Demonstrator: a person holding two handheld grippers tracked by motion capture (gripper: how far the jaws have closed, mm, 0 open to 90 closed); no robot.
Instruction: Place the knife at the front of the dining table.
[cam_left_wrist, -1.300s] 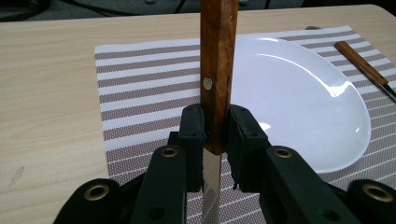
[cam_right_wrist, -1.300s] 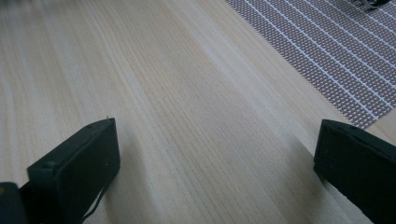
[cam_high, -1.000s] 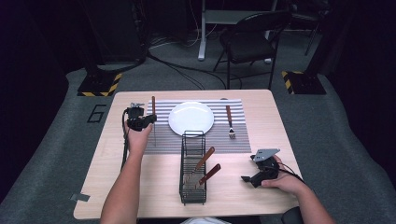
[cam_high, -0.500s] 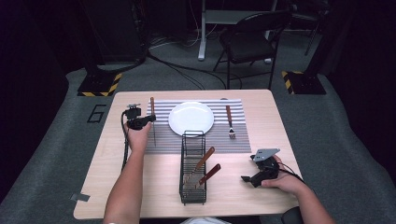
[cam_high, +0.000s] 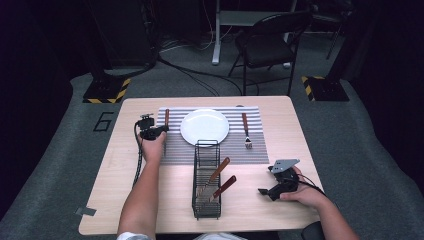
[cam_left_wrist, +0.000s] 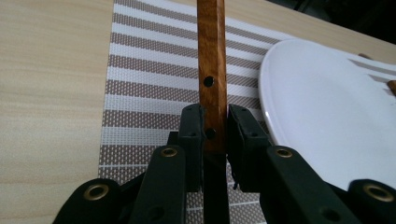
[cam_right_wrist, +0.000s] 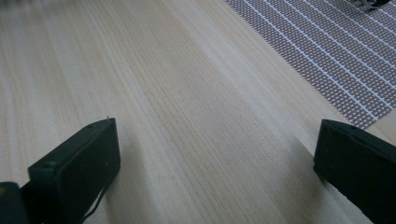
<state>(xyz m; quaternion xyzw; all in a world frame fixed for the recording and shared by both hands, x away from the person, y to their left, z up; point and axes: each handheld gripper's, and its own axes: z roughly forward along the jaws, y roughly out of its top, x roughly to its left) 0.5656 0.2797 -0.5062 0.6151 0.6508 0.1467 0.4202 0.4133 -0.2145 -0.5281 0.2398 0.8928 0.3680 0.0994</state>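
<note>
Cutlery placement at the striped placemat (cam_high: 260, 150), left of the white plate (cam_high: 204, 127)

Tabletop (cam_high: 115, 200) set. Left gripper (cam_left_wrist: 215, 123): jaws closed on the wooden-handled utensil (cam_left_wrist: 212, 60), over the mat's left edge, long axis running from near edge to far edge, handle pointing away. Judgement: lower it level, parallel to the mat's edge, clear of the plate, before release. Right gripper (cam_right_wrist: 215, 158): jaws wide apart, holding nothing, near the tabletop's near right corner
</note>
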